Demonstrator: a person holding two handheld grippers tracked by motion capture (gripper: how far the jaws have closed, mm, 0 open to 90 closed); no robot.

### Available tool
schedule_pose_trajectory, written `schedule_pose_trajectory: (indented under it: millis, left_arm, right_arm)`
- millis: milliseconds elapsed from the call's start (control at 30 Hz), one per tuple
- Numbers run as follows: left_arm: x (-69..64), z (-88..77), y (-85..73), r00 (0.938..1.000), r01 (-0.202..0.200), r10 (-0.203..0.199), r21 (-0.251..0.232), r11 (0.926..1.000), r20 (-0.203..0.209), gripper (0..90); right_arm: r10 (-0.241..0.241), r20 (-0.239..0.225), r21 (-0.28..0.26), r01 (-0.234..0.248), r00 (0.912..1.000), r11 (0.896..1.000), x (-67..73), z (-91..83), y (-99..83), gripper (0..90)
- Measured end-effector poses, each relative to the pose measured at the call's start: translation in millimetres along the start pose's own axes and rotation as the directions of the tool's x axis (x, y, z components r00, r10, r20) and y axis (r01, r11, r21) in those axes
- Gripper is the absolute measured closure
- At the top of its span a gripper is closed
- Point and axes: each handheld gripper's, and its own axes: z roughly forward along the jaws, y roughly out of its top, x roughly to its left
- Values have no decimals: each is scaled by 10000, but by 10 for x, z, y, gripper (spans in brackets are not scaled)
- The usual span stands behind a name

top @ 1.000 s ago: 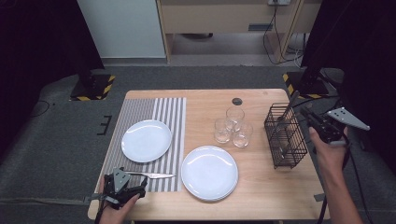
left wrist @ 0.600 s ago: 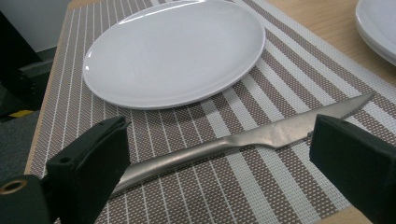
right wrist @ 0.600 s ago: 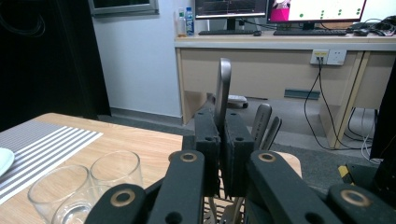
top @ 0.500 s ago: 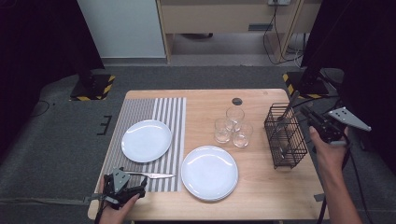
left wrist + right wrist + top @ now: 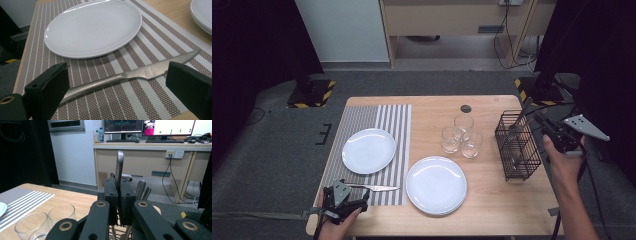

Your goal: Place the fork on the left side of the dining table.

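Observation:
A steel table knife (image 5: 130, 75) lies flat on the striped placemat (image 5: 155, 42), in front of a white plate (image 5: 92, 27). My left gripper (image 5: 117, 72) stands open over it, one jaw on each side of the knife and neither touching it. In the high view that gripper (image 5: 356, 200) sits at the table's near left corner, beside the knife (image 5: 374, 188). My right gripper (image 5: 117, 186) is shut on the upright handle of a piece of metal cutlery (image 5: 119, 167). From above, this gripper (image 5: 539, 122) holds the cutlery (image 5: 523, 111) over the black wire basket (image 5: 518, 146).
A stack of white plates (image 5: 436, 184) lies on bare wood near the front edge. Three clear glasses (image 5: 462, 135) stand mid-table, left of the basket. More cutlery handles (image 5: 141, 188) stick up inside the basket. A small black disc (image 5: 466, 108) sits near the far edge.

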Motion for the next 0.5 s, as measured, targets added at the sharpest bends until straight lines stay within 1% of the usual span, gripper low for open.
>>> schedule_pose_trajectory:
  millis: [300,500]
  left_arm:
    - [-2,-1,0,10000,3,-3,-3,10000,-1,44]
    - [2,-3,-1,10000,11,-11,-13,10000,3,44]
  right_arm:
    - [-121,108,39,121,9999,9999,9,25,38,869]
    - [-197,101,83,196,9998,9998,22,63,82,869]
